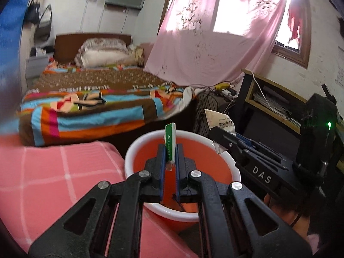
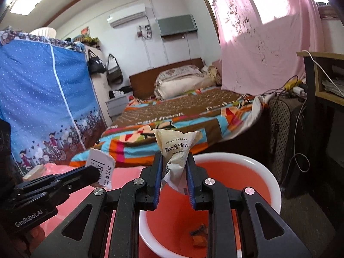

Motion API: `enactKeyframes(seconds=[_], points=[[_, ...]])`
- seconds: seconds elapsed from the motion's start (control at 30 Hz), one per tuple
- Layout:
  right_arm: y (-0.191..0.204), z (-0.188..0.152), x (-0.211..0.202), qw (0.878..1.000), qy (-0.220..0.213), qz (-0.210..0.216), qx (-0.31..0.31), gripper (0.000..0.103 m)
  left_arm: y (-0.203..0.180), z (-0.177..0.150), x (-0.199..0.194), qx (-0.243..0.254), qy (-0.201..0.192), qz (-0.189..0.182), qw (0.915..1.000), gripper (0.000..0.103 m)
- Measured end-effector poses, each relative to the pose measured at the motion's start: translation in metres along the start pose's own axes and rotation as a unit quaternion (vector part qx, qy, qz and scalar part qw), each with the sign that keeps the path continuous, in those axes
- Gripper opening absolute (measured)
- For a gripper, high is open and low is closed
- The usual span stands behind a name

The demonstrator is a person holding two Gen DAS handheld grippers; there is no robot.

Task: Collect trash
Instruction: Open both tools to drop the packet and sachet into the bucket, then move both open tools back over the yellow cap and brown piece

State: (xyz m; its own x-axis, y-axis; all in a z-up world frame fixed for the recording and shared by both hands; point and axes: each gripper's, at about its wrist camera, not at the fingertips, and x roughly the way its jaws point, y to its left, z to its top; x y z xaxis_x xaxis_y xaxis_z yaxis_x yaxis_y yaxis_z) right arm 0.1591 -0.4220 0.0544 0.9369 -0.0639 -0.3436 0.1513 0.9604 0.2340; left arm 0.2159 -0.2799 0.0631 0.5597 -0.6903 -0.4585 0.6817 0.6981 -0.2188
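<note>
over the mouth of the orange bucket (image 1: 225, 161) with the white rim, the left gripper (image 1: 171, 157) is pinching a flat green-and-white box (image 1: 169, 142) edge-on, and the right gripper (image 2: 173, 167) is pinching a crumpled cream wrapper (image 2: 176, 150) with printed characters; both pieces hang above the bucket's opening. inside the bucket, at the bottom, lie small dark and orange scraps (image 2: 198, 236). a pink checked blanket (image 1: 53, 182) presses up against the bucket's left side, and on it, farther left in the right wrist view, sits a tan piece (image 2: 35, 172) that is too blurred to name. behind the bucket is the bed (image 1: 96, 99) with a striped cover, its near edge just beyond the rim. to the right stand a black wire fan guard (image 2: 281, 133) with loose cables and a wooden shelf (image 1: 275, 99) of papers, close beside the bucket. a pink curtain (image 1: 204, 43) hangs over the bed's far corner, and a blue fabric wardrobe (image 2: 43, 99) stands to the left.
</note>
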Motion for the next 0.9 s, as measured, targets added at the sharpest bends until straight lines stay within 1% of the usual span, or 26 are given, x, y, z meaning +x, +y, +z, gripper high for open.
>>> enactKeyframes(seconds=[0.1,0.13,0.17,0.33,0.5,0.63,0.77,0.9], points=[[-0.005,-0.001,0.006,1.000,0.015,-0.006,0.006,0.024,0.005,-0.001,0.012,-0.024,0.022,0.002,0.9995,0.011],[-0.007,-0.002,0.007,1.000,0.021,-0.008,0.008,0.028,0.006,-0.001,0.014,-0.031,0.028,0.003,0.9991,0.011],[-0.009,-0.002,0.008,1.000,0.025,-0.008,0.010,0.029,0.008,-0.002,0.016,-0.037,0.034,0.002,0.9987,0.011],[-0.015,-0.004,0.013,0.999,0.044,-0.016,0.013,0.029,0.011,-0.004,0.027,-0.064,0.053,-0.008,0.9965,0.012],[-0.017,-0.003,0.015,0.998,0.050,-0.019,0.016,0.029,0.011,-0.004,0.032,-0.071,0.059,-0.010,0.9957,0.013],[-0.017,-0.003,0.015,0.998,0.050,-0.020,0.017,0.030,0.011,-0.005,0.035,-0.071,0.068,-0.006,0.9951,0.019],[-0.018,-0.003,0.014,0.999,0.047,-0.019,0.020,0.042,0.013,-0.006,0.036,-0.077,0.070,-0.007,0.9946,0.026],[-0.020,-0.002,0.013,0.999,0.042,-0.022,0.023,0.044,0.016,-0.006,0.033,-0.082,0.065,-0.003,0.9945,0.029]])
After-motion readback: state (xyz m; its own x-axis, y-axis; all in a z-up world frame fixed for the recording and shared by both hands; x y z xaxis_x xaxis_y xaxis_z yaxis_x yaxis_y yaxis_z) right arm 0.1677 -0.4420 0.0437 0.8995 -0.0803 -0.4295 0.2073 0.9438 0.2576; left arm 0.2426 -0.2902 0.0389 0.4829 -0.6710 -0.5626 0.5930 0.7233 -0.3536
